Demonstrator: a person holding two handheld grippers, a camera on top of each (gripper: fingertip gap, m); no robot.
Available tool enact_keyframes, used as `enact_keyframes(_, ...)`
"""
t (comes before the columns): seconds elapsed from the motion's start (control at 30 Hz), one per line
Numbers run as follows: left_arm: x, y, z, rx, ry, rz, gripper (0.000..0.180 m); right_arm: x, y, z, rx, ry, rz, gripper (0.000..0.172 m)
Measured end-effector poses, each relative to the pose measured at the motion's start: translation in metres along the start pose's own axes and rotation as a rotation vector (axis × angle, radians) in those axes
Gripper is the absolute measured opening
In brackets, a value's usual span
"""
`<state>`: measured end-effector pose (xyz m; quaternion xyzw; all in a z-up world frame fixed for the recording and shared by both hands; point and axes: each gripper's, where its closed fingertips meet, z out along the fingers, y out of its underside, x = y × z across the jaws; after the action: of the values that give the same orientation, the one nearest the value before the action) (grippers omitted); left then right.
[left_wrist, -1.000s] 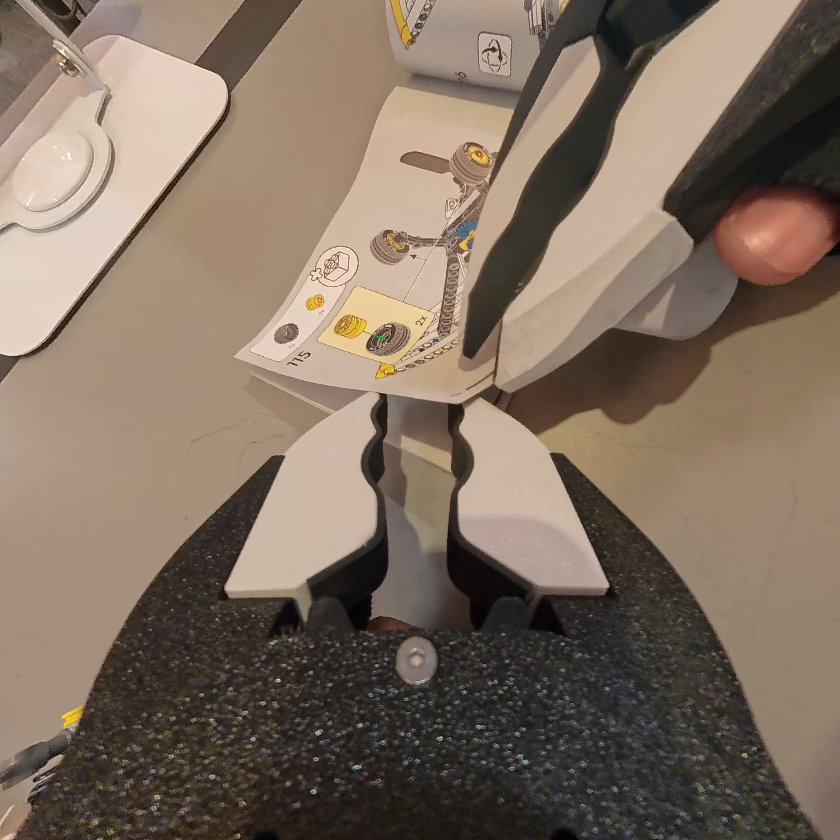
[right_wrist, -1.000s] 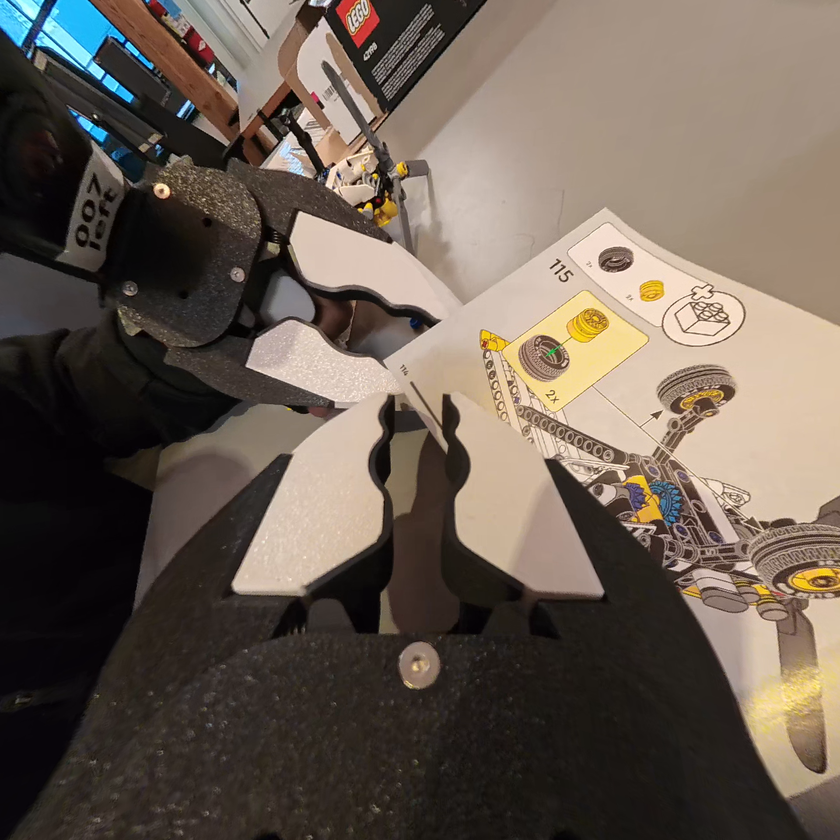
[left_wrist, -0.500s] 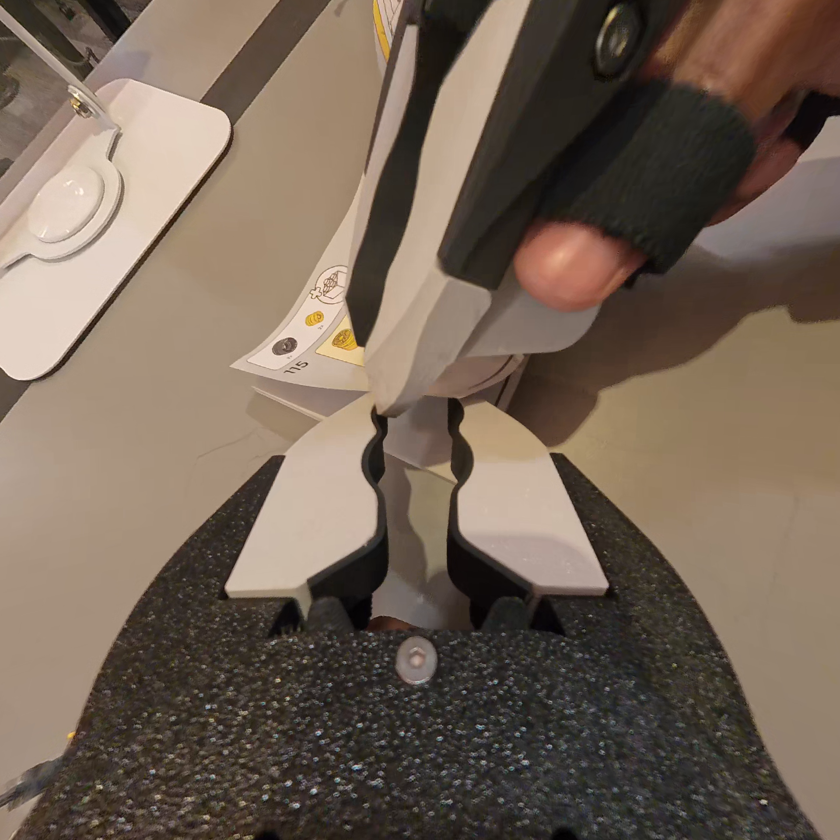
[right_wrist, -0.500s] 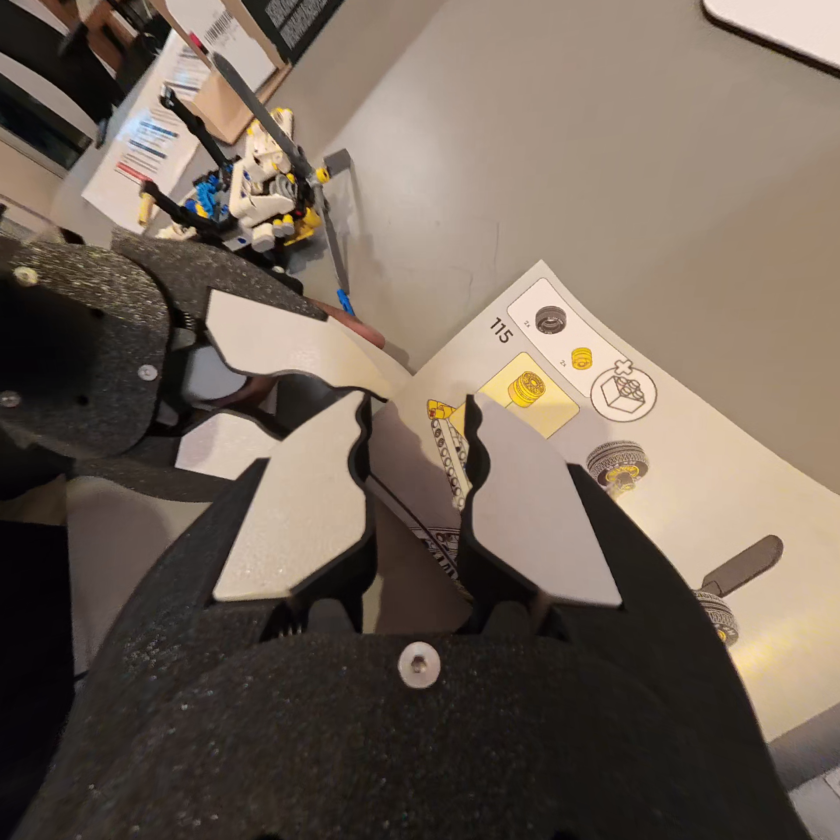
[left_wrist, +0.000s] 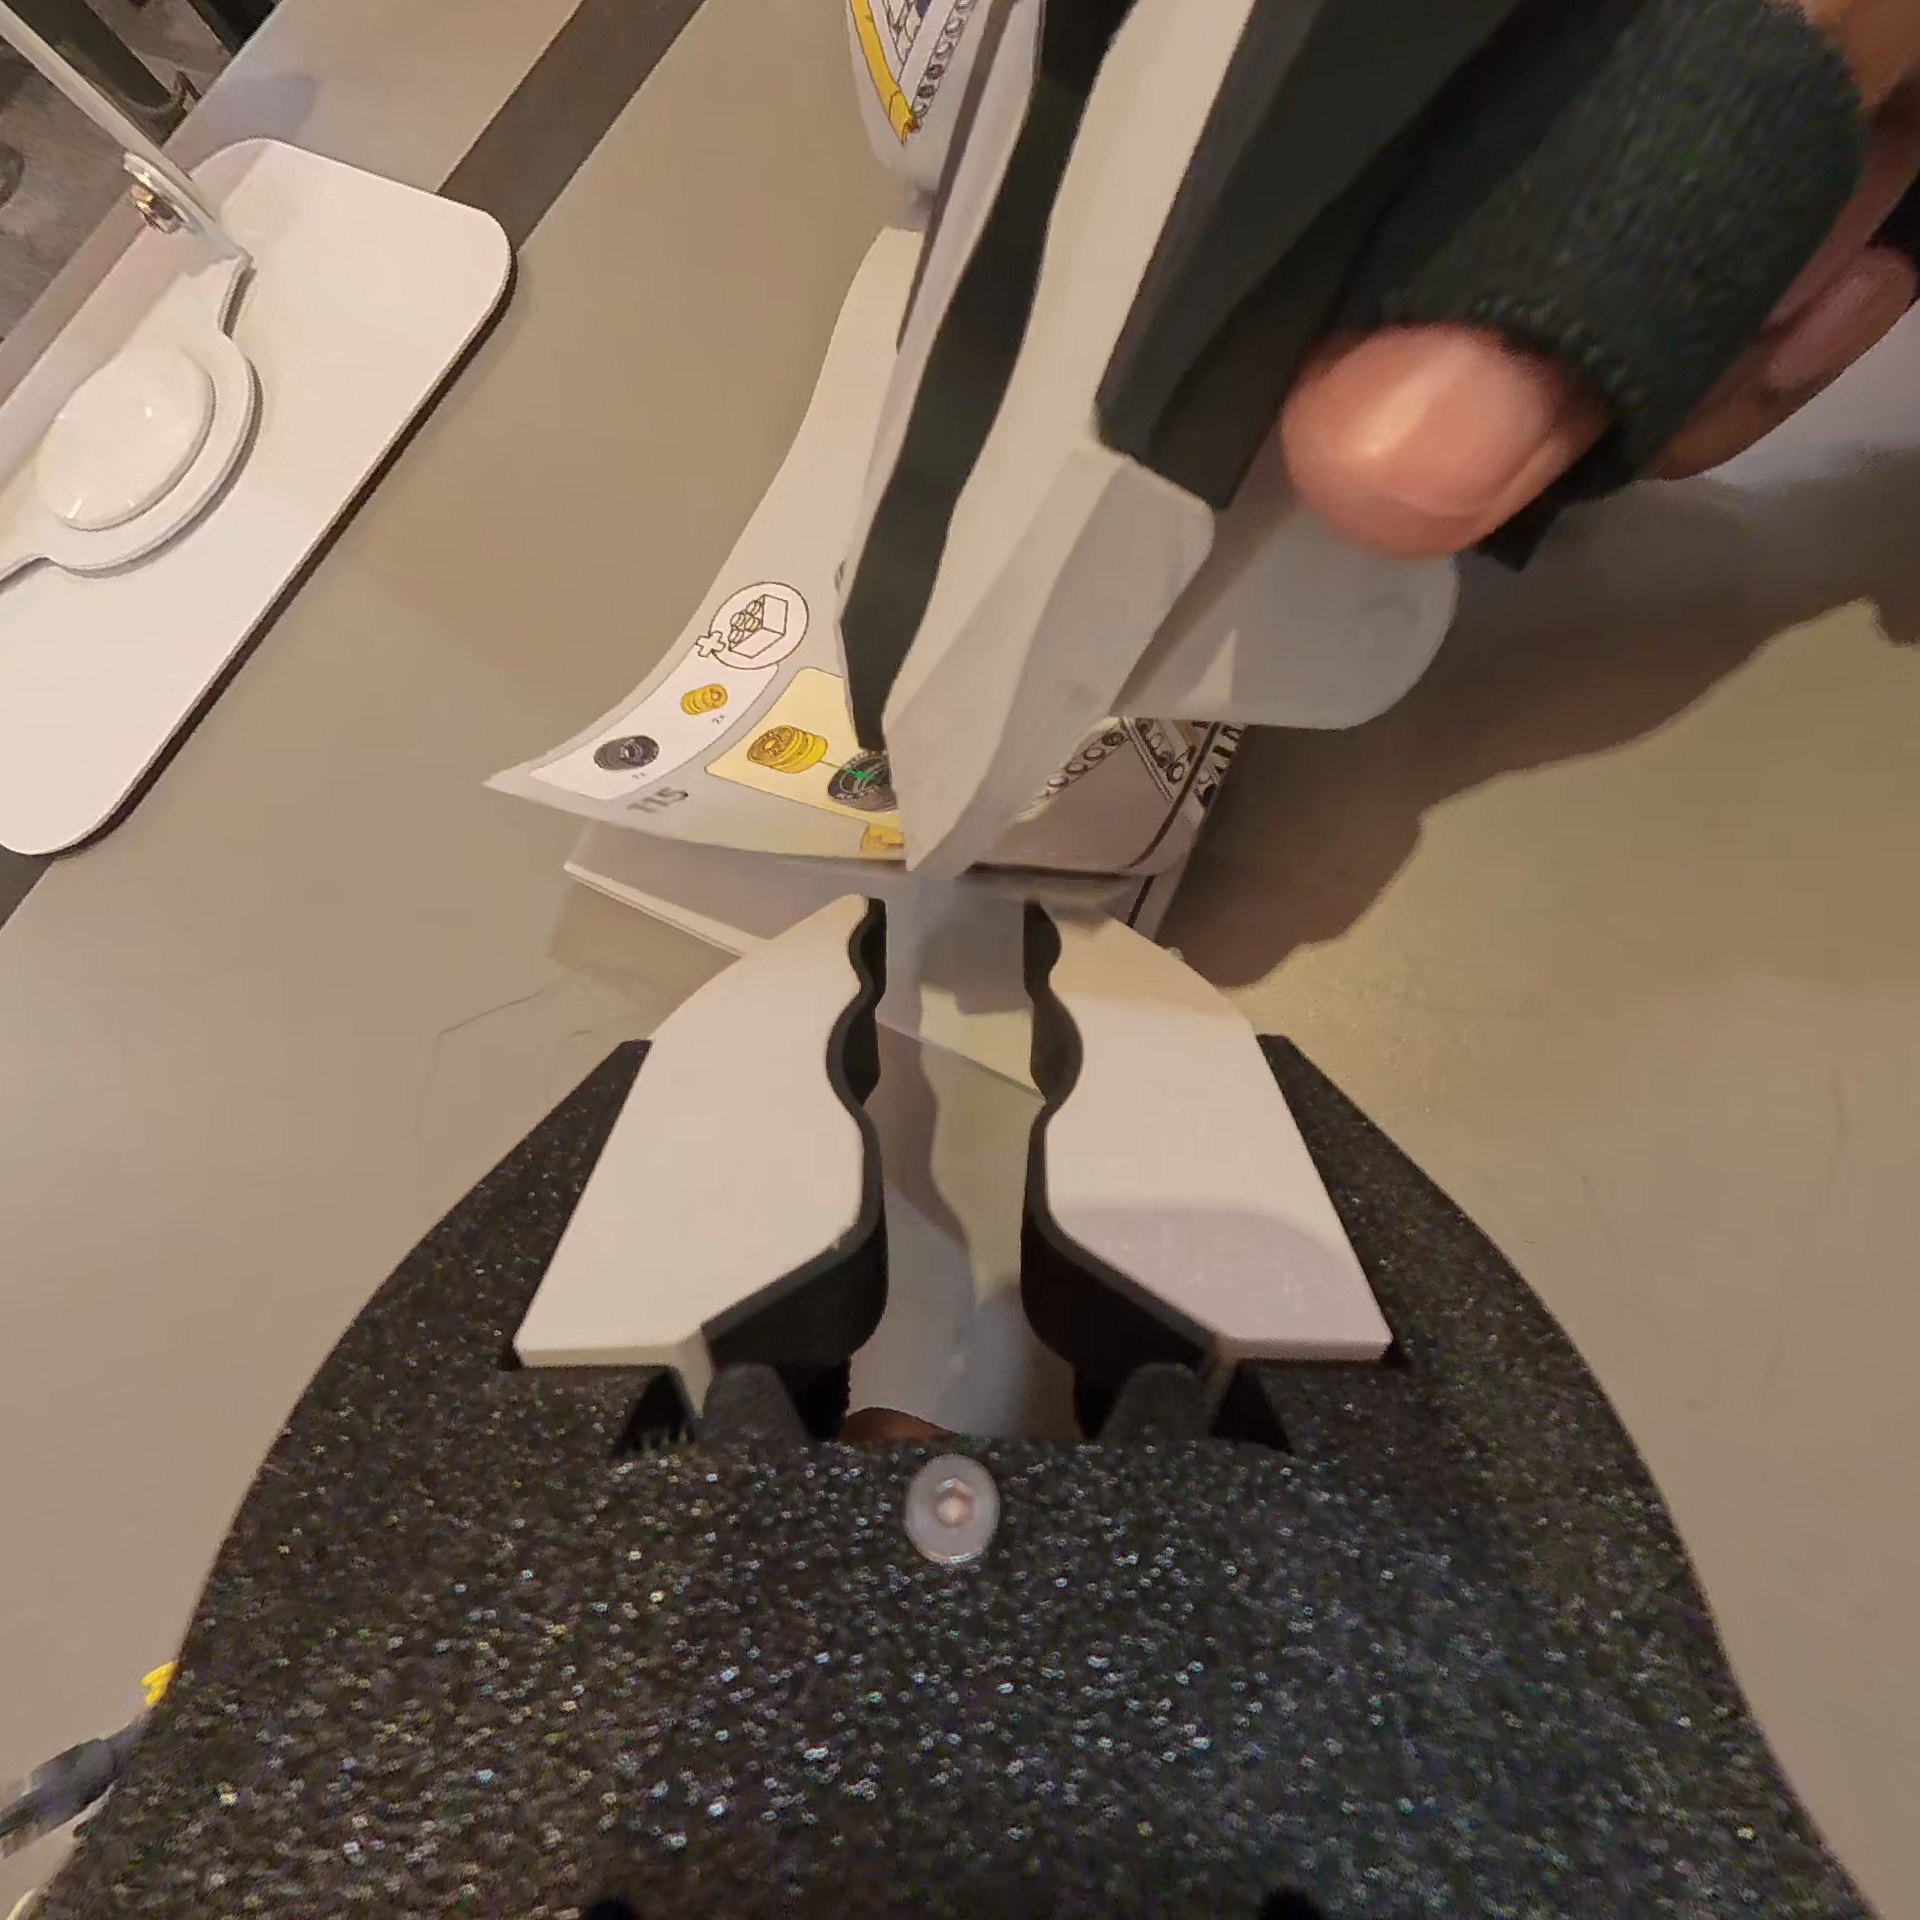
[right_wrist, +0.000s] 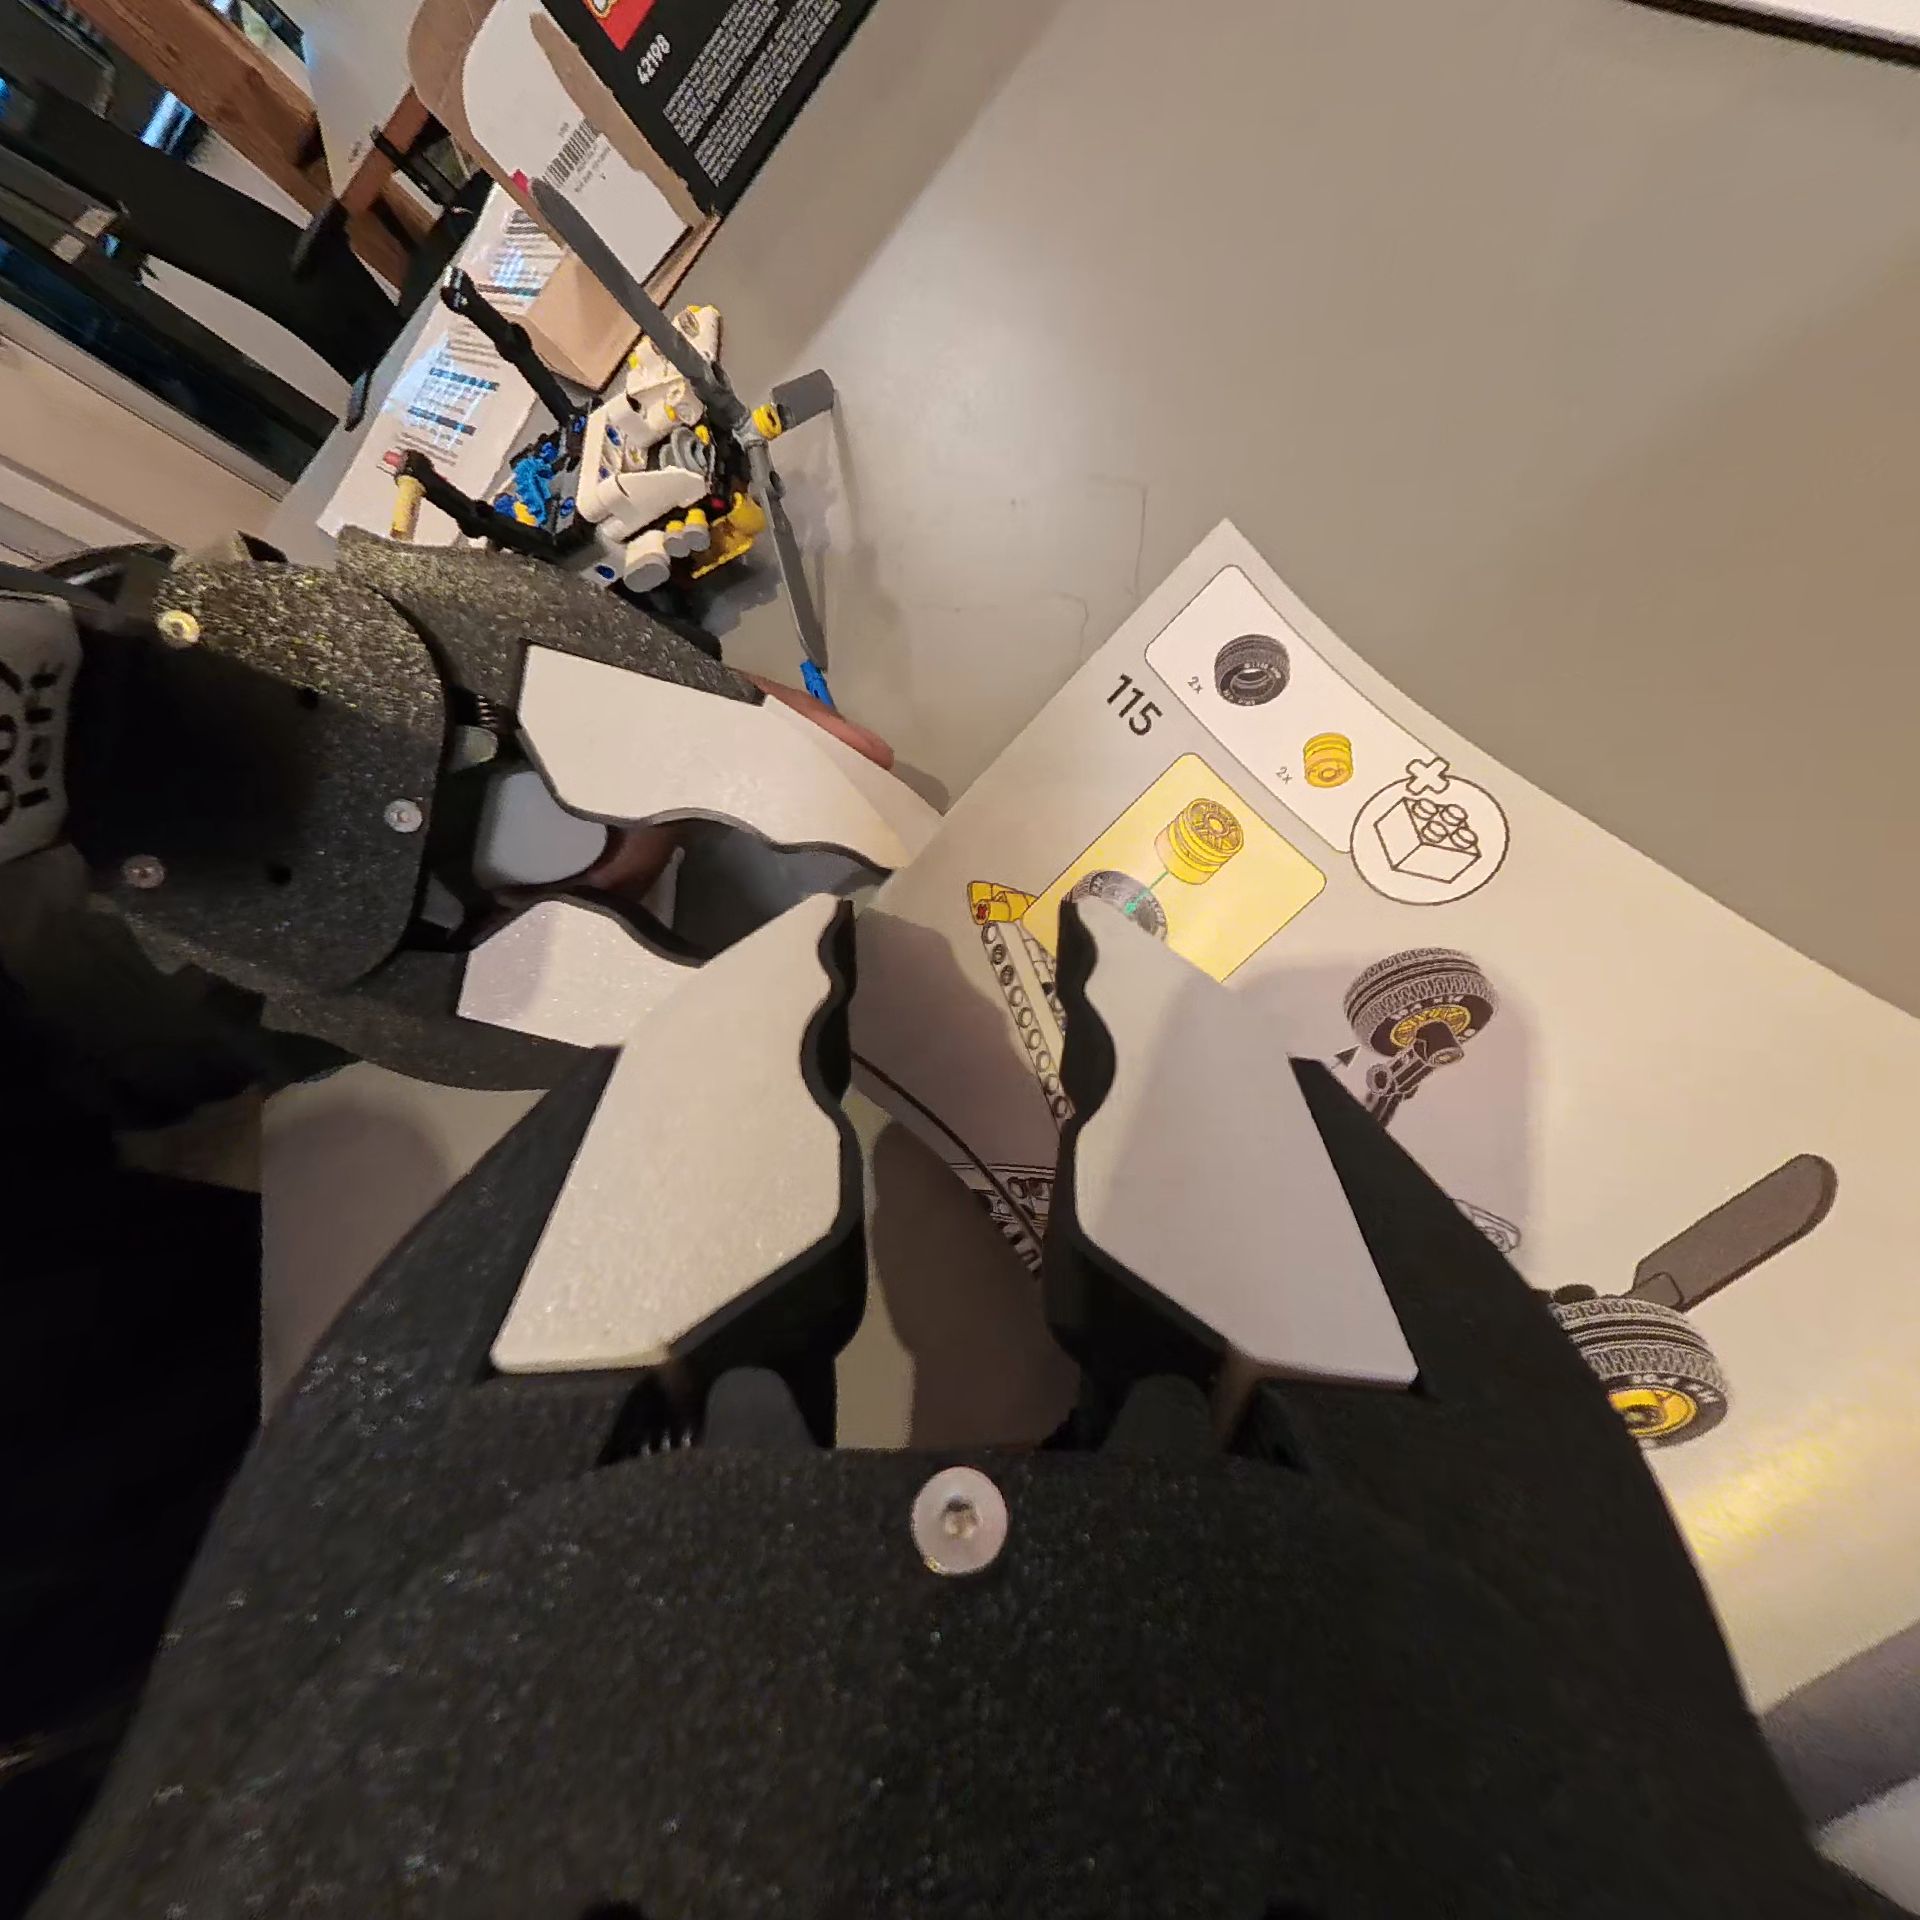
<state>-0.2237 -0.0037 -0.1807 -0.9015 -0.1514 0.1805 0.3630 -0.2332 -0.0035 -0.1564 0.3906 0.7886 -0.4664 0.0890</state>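
The instruction booklet (right_wrist: 1475, 1039) lies open on the grey table (right_wrist: 1455, 312), its top page curling upward, printed with yellow wheels and black tyres. My right gripper (right_wrist: 951, 920) has its jaws parted astride that page's near edge; a second ago they stood narrower. My left gripper (left_wrist: 951, 914) stays part-open over the booklet's near corner, grasping nothing I can see.

Grey, yellow and speckled black

Beyond the pale grey fingers (right_wrist: 717, 1122), a light grey booklet page (right_wrist: 1621, 1039) shows a yellow panel; farther off, a white, yellow and blue brick model (right_wrist: 655, 468) on a beige-grey table (right_wrist: 1351, 312).
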Motion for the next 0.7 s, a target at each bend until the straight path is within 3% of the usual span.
enact_keyframes(0.7,0.0015,-0.0007,-0.0006,0.002,0.001,0.005,0.026,-0.0015,0.0015,0.0026,-0.010,0.024,-0.025,0.040)
